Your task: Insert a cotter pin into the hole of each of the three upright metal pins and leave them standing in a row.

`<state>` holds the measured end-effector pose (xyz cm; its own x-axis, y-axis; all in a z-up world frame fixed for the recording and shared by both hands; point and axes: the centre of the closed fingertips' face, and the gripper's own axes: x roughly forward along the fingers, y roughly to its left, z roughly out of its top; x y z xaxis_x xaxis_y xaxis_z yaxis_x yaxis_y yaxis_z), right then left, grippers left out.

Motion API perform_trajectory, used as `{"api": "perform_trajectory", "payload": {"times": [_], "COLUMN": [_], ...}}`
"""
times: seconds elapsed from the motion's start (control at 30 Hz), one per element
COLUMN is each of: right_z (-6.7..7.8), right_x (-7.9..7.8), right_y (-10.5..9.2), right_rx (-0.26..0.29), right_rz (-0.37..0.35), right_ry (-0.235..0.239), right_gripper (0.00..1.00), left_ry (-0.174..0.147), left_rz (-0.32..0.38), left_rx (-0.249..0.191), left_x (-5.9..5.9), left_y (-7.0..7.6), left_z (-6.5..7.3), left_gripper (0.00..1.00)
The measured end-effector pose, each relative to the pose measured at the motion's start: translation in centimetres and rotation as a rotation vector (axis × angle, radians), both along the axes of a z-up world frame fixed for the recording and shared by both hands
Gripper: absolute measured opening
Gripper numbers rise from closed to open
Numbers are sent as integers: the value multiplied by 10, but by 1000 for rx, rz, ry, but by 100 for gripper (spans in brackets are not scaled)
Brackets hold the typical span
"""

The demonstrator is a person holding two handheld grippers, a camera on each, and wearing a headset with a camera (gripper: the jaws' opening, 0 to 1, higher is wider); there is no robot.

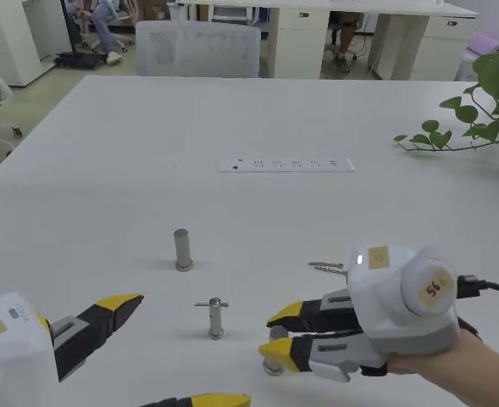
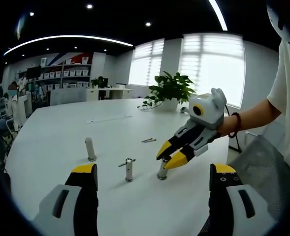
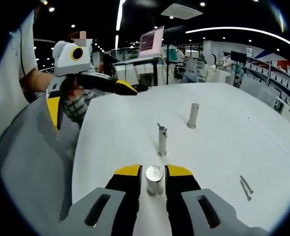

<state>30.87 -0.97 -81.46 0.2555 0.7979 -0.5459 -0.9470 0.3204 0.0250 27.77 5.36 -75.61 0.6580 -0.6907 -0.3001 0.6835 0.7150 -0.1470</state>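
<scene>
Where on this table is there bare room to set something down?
Free: the broad stretch between the power strip and the far pin, and the table along its left side. Crowded: the near edge, where the left gripper, the right gripper, the middle pin, the near pin and loose cotter pins cluster.

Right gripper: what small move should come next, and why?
Probably clamp the right gripper on the near pin to steady it: its jaws closely flank that pin, which shows no cotter pin, the left gripper is open and empty, and loose cotter pins lie close by.
</scene>
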Motion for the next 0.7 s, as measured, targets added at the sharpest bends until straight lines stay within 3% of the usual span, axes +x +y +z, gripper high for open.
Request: {"api": "perform_trajectory", "payload": {"times": [0.33,0.53,0.7], "right_z": [15,24,23], "right_x": [7,23,38], "right_y": [-5,-21,-36], "right_rx": [6,-2,-23], "right_rz": [-11,-43,-75], "right_ry": [23,22,27], "right_gripper": [29,29,29], "left_ry": [-1,-2,2], "left_rz": [7,12,15], "left_rx": [-3,-9,-10], "left_x": [1,2,3], "left_y": [0,0,1], "left_z": [0,0,-2], "left_gripper": [96,98,99]}}
